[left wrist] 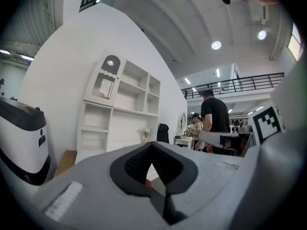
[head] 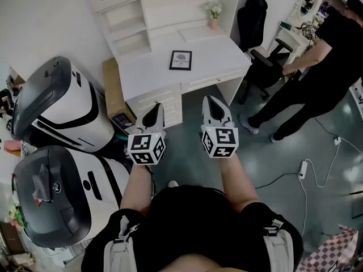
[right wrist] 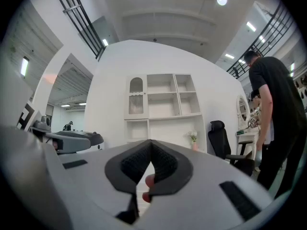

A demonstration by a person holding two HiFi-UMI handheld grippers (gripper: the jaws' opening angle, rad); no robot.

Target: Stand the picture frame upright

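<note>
Fingers of the left gripper (head: 154, 113) are clenched on nothing, and so are those of the right gripper (head: 215, 107). In the head view's upper centre the picture frame (head: 180, 60) lies flat on the white desk (head: 227, 58). It sits well beyond both tips and between them, with its long side running up the picture, and the left gripper seems marginally nearer. Neither gripper view shows the frame, only the shelves (right wrist: 163, 97).

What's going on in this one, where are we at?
A person holds a claw in each hand, level, just short of a white desk. The left claw and the right claw are both shut and empty. The picture frame lies flat on the desk, untouched, so standing it up has not begun. A second person in black leans over other furniture at the right.
</note>
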